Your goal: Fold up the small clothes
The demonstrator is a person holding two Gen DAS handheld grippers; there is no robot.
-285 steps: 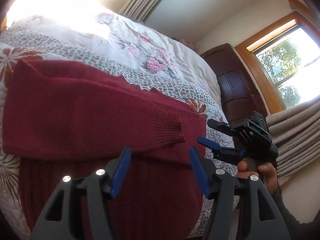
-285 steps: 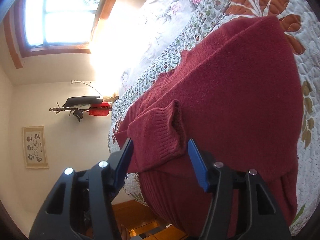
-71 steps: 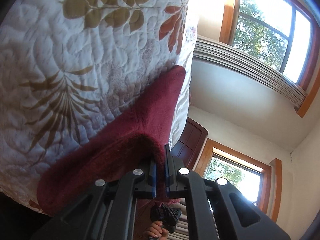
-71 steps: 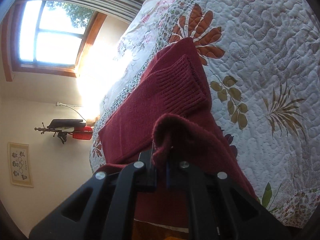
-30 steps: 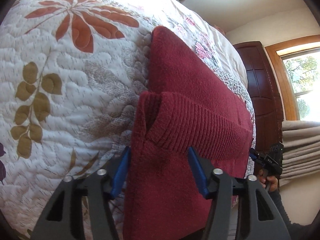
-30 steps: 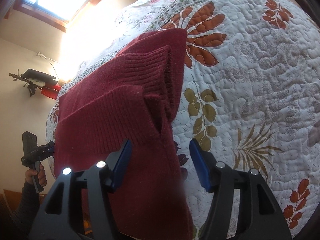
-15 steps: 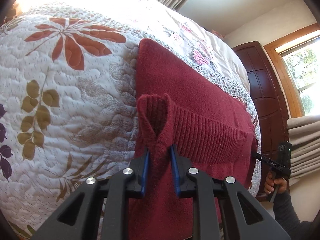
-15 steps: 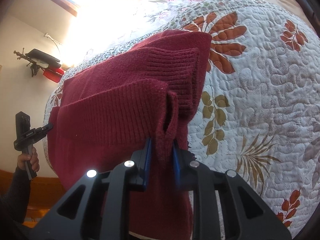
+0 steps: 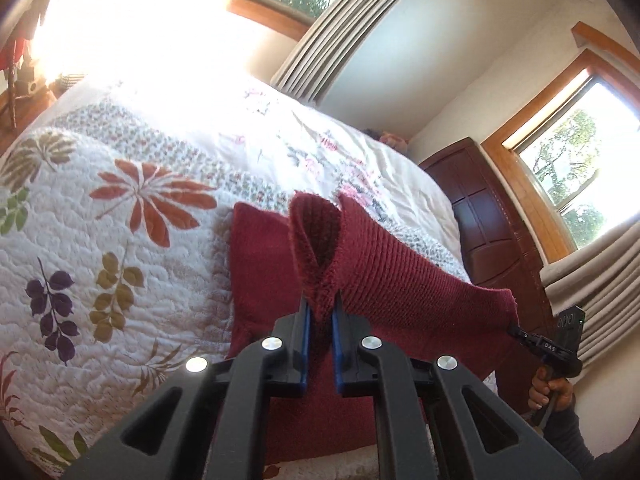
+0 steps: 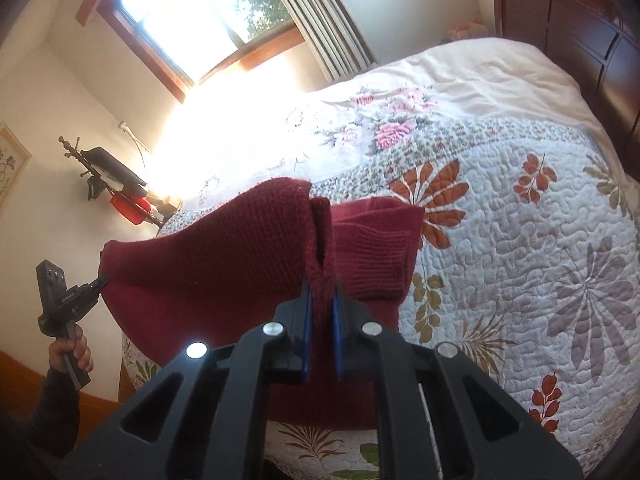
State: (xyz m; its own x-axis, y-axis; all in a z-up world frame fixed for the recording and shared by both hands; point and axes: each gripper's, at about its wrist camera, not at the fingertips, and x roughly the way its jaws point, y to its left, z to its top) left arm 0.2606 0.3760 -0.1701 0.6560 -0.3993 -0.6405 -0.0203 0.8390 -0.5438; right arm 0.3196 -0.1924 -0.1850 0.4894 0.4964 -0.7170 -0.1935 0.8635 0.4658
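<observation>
I have both tools, left tool [image 9: 319,312] and right tool [image 10: 320,294], clamped on the half-folded sweater [image 9: 400,280], lifted over the bed [image 9: 100,240]; the final fold remains.

My sweater [image 9: 400,280] is dark red knit, ribbed at the cuff [image 10: 372,256] in mid-frame. My gripper [image 9: 319,320] is black with blue pads [image 9: 305,332]. The quilt [image 9: 100,240] at left is white, stitched in swirls, with orange, olive and purple leaves, a speckled green band and pink roses above. The headboard [image 9: 492,224] at right is dark brown; the curtains [image 9: 348,16] up top are beige.
</observation>
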